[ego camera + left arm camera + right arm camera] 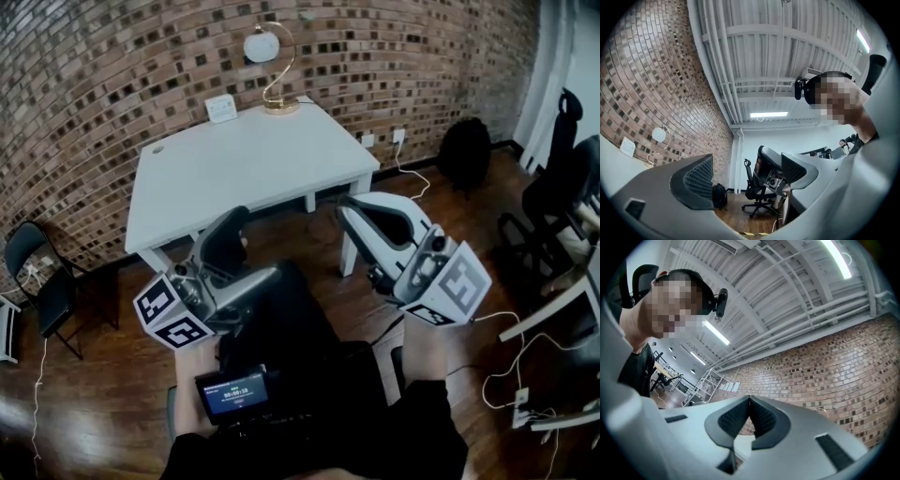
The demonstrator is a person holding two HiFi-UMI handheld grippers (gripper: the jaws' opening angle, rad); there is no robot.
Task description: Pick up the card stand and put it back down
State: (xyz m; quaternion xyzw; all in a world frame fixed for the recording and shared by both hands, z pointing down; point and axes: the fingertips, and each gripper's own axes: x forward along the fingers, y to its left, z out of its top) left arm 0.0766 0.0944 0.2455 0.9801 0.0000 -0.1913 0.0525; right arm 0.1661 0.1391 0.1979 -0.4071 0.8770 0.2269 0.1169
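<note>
Head view: card stand [221, 108] sits well beyond left tool [251, 248], right tool [349, 212].

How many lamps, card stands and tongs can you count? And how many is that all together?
Lamp: 1
Card stand: 1
Tongs: 2, the left tongs open, the right tongs shut
Total: 4

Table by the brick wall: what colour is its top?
White. The table shows best in the head view.
</note>
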